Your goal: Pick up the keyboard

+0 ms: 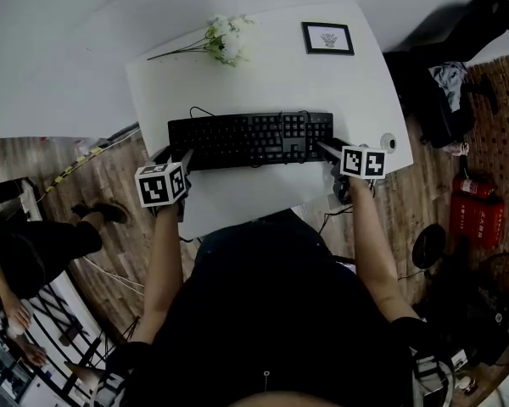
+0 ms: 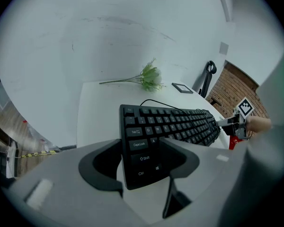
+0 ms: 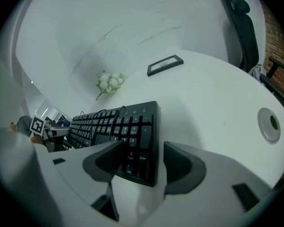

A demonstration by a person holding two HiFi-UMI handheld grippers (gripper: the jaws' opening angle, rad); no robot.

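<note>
Left claw [image 2: 141, 144] is spread around the left end of the black keyboard [image 1: 250, 138], the Ctrl corner sitting between the jaws, one pad right at the short edge. My right claw [image 3: 143, 148] is wide apart too, straddling the number-pad end, not pinching. The keyboard lies flat across the white counter [image 1: 263, 66], flowers [image 1: 225, 41] and a small frame [image 1: 327, 37] beyond it.

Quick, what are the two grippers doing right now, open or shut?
Left gripper: open, jaws astride the keyboard at its left end.
Right gripper: open, jaws astride its right end.
</note>
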